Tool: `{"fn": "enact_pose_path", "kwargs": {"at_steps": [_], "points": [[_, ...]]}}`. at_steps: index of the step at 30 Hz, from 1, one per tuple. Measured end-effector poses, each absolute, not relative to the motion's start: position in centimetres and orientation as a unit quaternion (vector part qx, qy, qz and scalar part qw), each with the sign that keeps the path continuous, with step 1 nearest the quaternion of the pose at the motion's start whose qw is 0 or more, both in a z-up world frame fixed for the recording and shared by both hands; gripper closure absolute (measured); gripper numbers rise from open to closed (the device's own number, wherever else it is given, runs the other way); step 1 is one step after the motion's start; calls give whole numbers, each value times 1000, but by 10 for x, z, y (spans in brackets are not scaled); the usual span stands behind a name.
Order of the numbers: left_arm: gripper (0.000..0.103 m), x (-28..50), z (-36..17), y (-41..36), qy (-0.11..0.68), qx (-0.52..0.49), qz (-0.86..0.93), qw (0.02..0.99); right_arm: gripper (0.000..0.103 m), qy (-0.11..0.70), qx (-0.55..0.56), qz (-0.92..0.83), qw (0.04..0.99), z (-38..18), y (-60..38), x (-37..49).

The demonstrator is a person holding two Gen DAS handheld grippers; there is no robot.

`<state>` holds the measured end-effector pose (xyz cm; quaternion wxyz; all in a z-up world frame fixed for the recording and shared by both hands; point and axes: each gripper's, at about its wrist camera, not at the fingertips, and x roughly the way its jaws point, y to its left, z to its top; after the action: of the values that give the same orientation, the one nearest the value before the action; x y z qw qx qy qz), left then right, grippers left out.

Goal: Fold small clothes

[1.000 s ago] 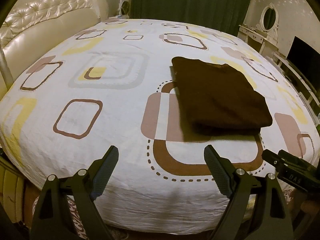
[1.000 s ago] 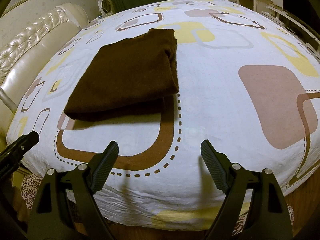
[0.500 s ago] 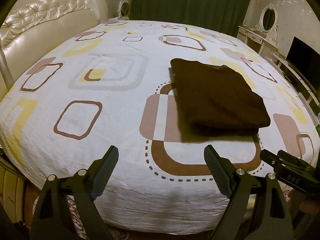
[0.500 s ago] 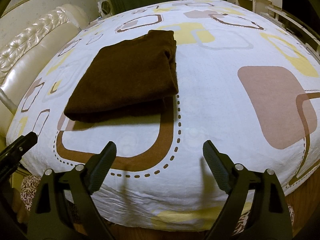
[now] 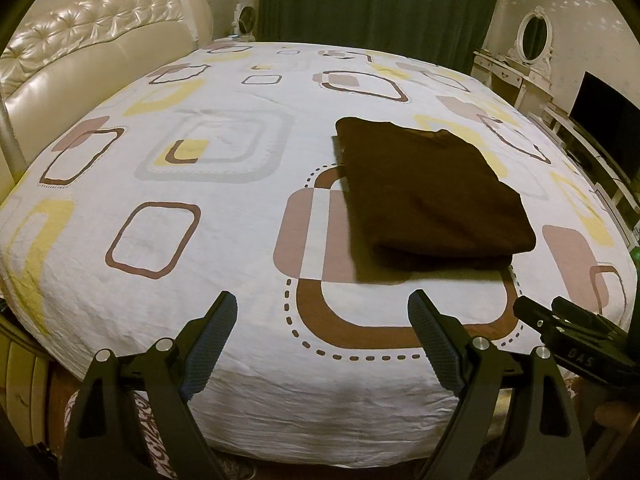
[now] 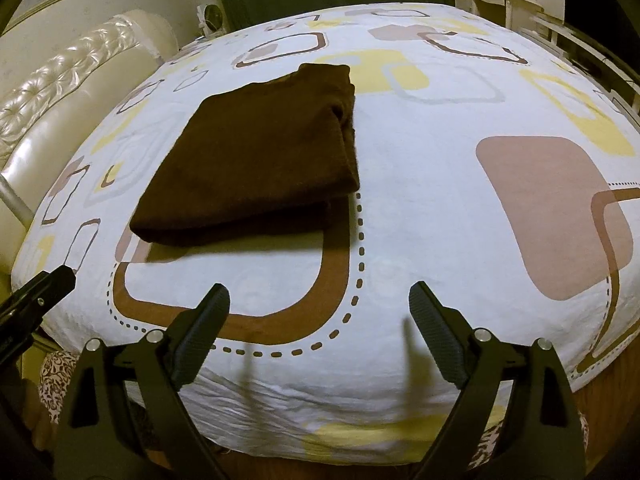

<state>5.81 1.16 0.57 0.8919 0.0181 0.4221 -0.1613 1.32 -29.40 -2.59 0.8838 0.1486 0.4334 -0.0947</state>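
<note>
A dark brown garment [image 5: 428, 196] [image 6: 256, 160] lies folded into a flat rectangle on the patterned bed sheet [image 5: 192, 248] [image 6: 420, 208]. My left gripper [image 5: 322, 308] hangs open over the near edge of the bed, short of the garment, with nothing between its fingers. My right gripper [image 6: 320, 300] is also held back from the garment's near edge; its jaws are opening and nothing lies between them. The right gripper's tip [image 5: 560, 328] shows at the lower right of the left wrist view. The left gripper's tip [image 6: 36, 292] shows at the left of the right wrist view.
A cream tufted headboard [image 5: 92, 60] [image 6: 68, 92] runs along the left of the bed. Dark green curtains [image 5: 380, 0] hang behind. A white dressing table with an oval mirror [image 5: 532, 40] and a dark screen [image 5: 608, 120] stand at the right.
The right gripper's fingers have spread slightly wider. The garment and both hands have stayed where they were.
</note>
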Motion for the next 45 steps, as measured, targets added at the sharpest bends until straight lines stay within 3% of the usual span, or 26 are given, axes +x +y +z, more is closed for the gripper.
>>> {"fn": "enact_pose_path", "kwargs": {"at_steps": [38,45], "points": [[15,54,4,0,429,35,-158,889,12,440,144,-85,882,-29,-282,11],[11,49,22,-1,375,40,-135,916,12,441,144,-84,882,-30,-282,11]]}}
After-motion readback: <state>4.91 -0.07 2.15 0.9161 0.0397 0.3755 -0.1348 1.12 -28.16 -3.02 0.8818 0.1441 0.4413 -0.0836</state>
